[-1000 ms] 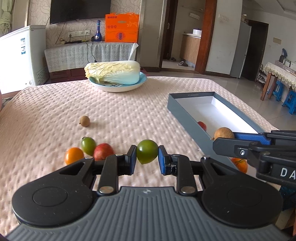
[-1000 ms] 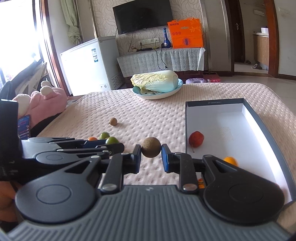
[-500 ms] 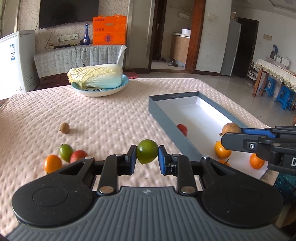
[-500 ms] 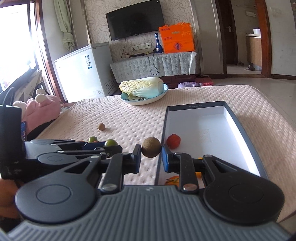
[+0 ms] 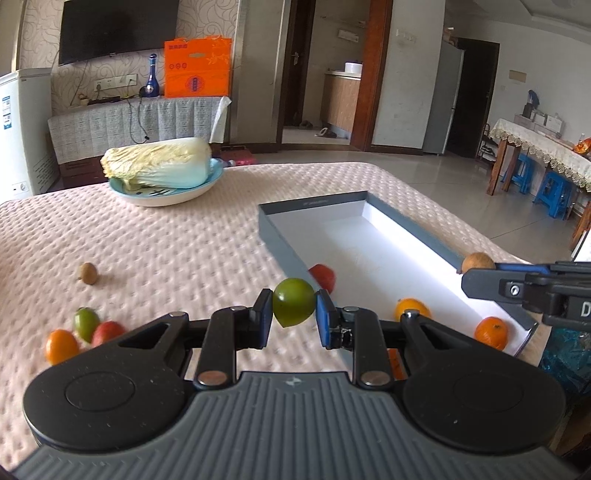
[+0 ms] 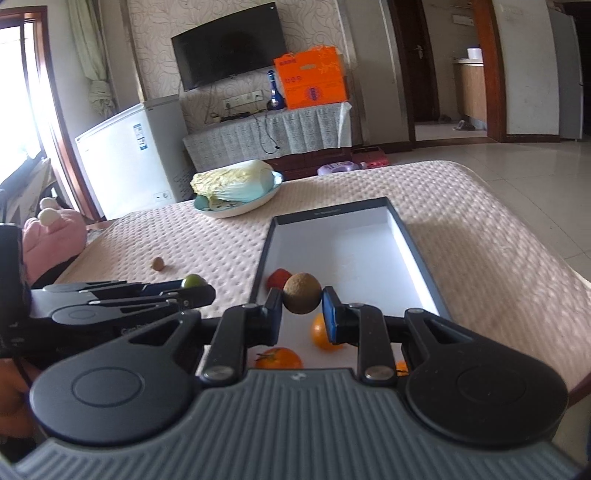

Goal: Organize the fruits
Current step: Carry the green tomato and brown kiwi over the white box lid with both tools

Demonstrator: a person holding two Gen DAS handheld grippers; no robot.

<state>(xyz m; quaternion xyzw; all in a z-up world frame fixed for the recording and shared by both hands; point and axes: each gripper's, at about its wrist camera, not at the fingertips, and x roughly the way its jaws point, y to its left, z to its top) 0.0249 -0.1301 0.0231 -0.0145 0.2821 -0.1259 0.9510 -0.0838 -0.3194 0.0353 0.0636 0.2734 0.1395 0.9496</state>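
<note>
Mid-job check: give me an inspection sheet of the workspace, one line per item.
Surface: quilted pink cover, nothing spilled.
Job's things: grey box holds a red fruit and oranges; four small fruits loose on the cover.
Clutter: cabbage on a plate.
Tongs: left tongs shut on green fruit; right tongs shut on brown fruit, above the box.
Cables: one hanging at the far cabinet.
Surroundings: TV, fridge, pink plush.

Quilted pink bed (image 5: 177, 236) bearing cabbage plate (image 5: 166, 194), grey box (image 5: 284, 236), brown nut (image 5: 88, 273), perhaps three loose fruits (image 5: 83, 332).
</note>
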